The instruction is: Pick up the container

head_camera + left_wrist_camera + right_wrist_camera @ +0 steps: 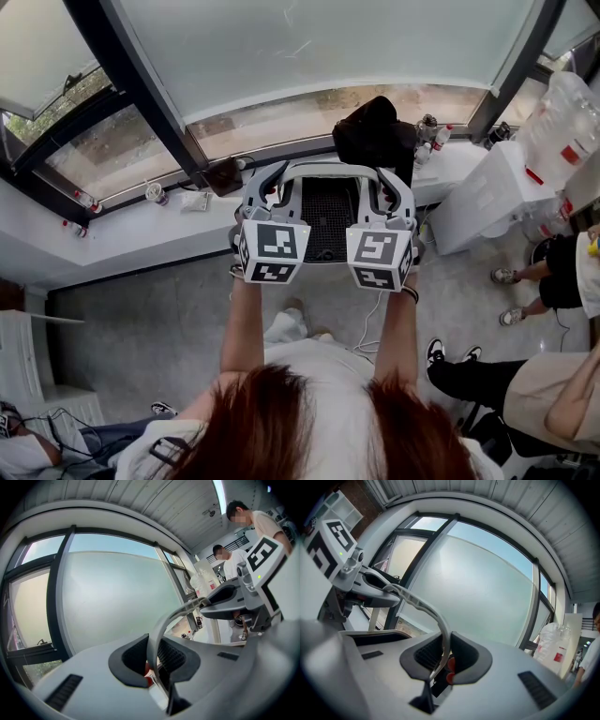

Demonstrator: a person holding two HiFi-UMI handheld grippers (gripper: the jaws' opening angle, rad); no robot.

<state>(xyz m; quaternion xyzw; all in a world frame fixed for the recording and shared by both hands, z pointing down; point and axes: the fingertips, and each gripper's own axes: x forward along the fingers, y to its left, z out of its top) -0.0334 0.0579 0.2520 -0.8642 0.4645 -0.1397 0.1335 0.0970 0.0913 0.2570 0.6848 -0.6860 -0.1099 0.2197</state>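
Seen from above, a person's reddish-brown hair fills the bottom of the head view, and two bare forearms reach forward and up. Each hand holds a gripper capped by a white cube with black square markers.

The left tongs (274, 180) and right tongs (389, 183) stand side by side, both clamped on the same container (329, 217), a pale grey basket with a black mesh inside. It is held up between them, in front of the person's chest, and appears over the grey floor (141, 328) and the edge of a white window ledge (122, 234).

In the left gripper view, the left tongs (152, 660) are closed on the thin curved grey rim (159, 630) of the container, which arcs away to the right tongs (220, 597). In the right gripper view, the right tongs (443, 660) pinch that rim (429, 609) likewise, and it runs off to the left tongs (370, 581).

Further off, a black bag (375, 131), small bottles (427, 131) and a cup (155, 193) stand on the ledge. To the right is a white water dispenser (487, 197) with a large clear bottle (562, 122), and the legs of other people (534, 281) show at the right edge. Behind everything is a wide frosted window (309, 47) with dark frames.
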